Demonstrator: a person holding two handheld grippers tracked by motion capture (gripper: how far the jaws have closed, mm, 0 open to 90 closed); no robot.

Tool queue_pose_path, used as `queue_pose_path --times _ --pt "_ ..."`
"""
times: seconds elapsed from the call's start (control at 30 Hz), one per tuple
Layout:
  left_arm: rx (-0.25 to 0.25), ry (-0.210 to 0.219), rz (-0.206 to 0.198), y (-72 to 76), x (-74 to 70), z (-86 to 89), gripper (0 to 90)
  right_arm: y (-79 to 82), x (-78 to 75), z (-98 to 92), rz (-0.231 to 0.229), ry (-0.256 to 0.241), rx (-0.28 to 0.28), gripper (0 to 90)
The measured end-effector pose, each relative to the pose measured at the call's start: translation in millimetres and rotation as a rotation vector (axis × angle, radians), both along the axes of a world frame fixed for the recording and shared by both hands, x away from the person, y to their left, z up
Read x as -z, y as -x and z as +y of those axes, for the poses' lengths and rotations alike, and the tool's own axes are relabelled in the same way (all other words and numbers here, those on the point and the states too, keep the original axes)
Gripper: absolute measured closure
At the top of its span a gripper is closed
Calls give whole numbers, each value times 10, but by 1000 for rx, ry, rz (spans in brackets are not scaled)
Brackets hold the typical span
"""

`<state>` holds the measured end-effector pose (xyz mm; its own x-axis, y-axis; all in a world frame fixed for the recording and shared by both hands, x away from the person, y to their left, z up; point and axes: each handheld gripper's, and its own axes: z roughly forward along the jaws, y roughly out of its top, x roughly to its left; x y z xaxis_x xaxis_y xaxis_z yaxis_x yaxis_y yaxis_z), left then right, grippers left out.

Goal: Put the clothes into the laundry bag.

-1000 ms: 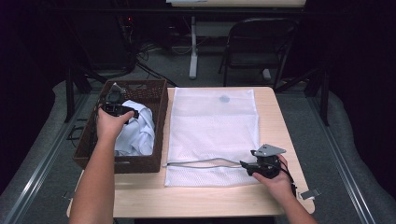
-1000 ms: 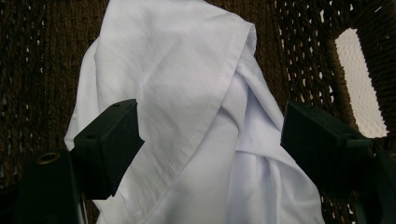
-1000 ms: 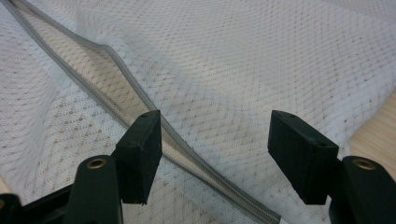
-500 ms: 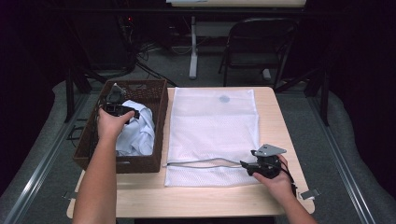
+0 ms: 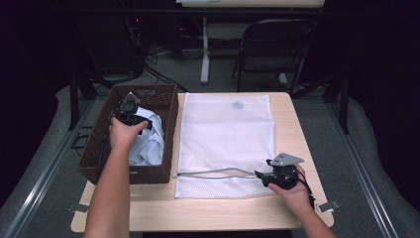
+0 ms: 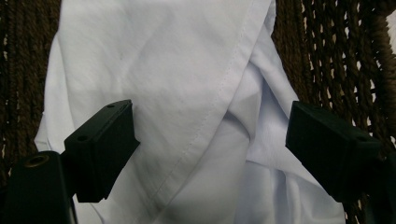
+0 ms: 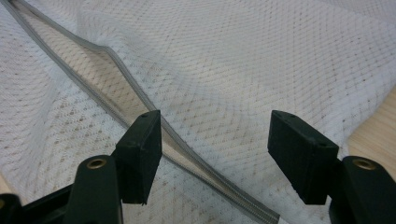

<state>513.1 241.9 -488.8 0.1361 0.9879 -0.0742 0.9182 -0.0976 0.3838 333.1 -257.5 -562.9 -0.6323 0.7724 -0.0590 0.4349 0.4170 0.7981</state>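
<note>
While the wooden table (image 5: pixel 297 208) holds everything, a big white mesh bag (image 5: pixel 225 134) lies flat on its middle, just beside a brown woven basket (image 5: pixel 171 106) at the left side. Inside the basket sits a bunched-up white cloth (image 5: pixel 151 144), and it reaches almost to the basket's side walls. Near the front edge of the mesh bag runs a grey zipper (image 5: pixel 213 173), and it is partly open, so the top layer lifts a little and the table's wood shows through the gap. Down in the basket, the left gripper (image 5: pixel 128 113) hangs right over the white cloth. Its two black jaws stand wide apart with the cloth (image 6: pixel 187 93) between them, and they grip nothing. At the front right of the bag, the right gripper (image 5: pixel 265 177) sits low at the end of the zipper. Its jaws are also wide apart, one on each side of the zipper (image 7: pixel 196 161), and the mesh (image 7: pixel 261 65) lies loose between them with nothing pinched.
</note>
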Motion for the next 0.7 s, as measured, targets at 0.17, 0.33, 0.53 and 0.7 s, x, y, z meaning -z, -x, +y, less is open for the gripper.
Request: queue_pose_path --times 0.17,0.33,0.53,0.7 --pt "-3 -22 -4 -17 38 -21 166 1 -3 0 -1 0 1 353" --pt "-10 -44 3 -39 72 -38 166 0 -1 1 -2 -1 0 353" --pt "-17 -69 19 -50 113 -30 166 0 -1 6 -2 -1 -1 353" --pt "-20 -76 26 -55 127 -29 166 0 -2 9 -5 -1 -1 353"
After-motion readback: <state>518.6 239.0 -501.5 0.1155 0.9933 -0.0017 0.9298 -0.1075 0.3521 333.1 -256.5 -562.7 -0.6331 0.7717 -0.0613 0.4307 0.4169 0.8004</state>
